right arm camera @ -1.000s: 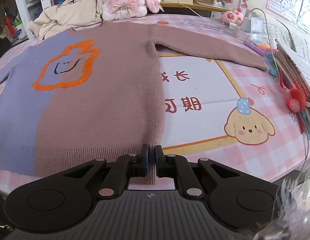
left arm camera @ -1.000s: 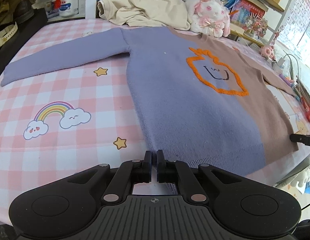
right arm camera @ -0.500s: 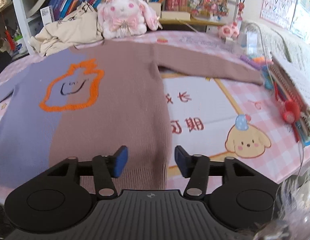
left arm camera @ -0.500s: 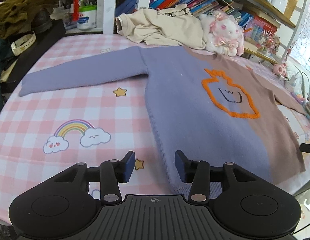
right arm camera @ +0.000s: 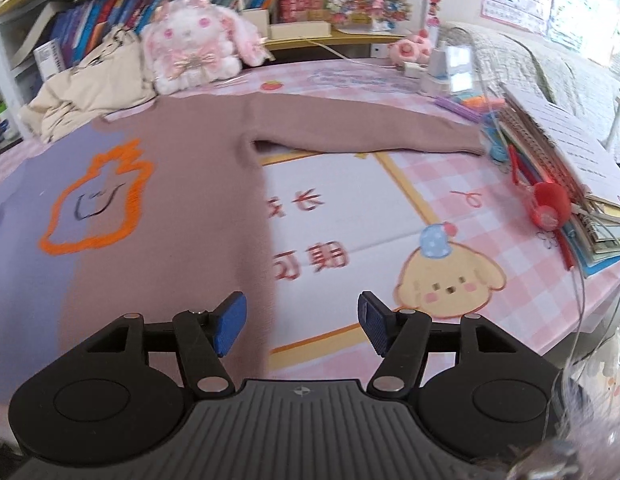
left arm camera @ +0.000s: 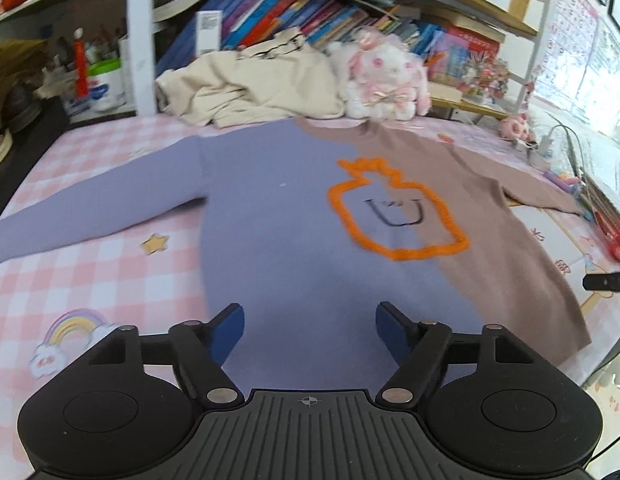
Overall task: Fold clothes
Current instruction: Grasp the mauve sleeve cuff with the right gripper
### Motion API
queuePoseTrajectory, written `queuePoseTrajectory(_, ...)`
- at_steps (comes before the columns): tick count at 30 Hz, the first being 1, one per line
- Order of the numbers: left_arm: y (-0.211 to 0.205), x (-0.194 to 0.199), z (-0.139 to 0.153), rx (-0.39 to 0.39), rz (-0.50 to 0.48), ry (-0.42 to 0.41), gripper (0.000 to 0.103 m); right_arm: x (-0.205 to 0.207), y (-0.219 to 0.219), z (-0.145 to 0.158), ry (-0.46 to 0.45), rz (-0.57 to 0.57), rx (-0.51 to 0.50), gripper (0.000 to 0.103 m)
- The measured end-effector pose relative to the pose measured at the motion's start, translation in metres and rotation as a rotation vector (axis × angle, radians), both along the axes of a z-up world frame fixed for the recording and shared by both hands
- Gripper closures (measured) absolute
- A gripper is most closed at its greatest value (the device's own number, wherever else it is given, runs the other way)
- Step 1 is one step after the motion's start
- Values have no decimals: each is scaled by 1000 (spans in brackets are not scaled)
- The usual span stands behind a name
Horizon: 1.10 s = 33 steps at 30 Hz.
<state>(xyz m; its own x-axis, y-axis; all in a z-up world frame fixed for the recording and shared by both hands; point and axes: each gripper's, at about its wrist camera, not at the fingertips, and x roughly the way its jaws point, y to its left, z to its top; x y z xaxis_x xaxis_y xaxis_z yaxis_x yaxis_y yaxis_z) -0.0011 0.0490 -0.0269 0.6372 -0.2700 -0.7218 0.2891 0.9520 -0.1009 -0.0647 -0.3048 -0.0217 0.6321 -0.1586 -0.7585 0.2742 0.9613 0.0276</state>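
left gripper [left arm camera: 310,330]: fingers spread wide, empty, above the lavender half of the sweater [left arm camera: 294,232], which lies flat, sleeves out, on the pink checked tablecloth [left arm camera: 90,272]. right gripper [right arm camera: 301,326]: equally wide, empty, its left pad [right arm camera: 230,322] over the sweater's brown side edge; plush bunny [right arm camera: 190,46] beyond the collar.
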Motion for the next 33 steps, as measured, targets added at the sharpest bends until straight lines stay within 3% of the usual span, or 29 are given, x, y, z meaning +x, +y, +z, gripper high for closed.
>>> queuePoseTrajectory(7, -43, 2, -2, 31, 4, -4, 17, 23, -61, -4, 7, -14, 35, 41)
queuePoseTrajectory(15, -92, 1, 0, 20, 188, 39, 16, 73, -141, -1, 22, 45, 86, 42)
queuePoseTrajectory(19, -117, -9, -1, 56, 261, 51, 16, 95, -175, -5, 50, 70, 119, 44)
queuePoseTrajectory(24, -136, -23, -3, 79, 309, 79, 16, 115, -201, -10, 87, 88, 164, 45)
queuePoseTrajectory(33, -149, -27, -3, 102, 382, 89, 16, 154, -237, -10, 62, 35, 229, 47)
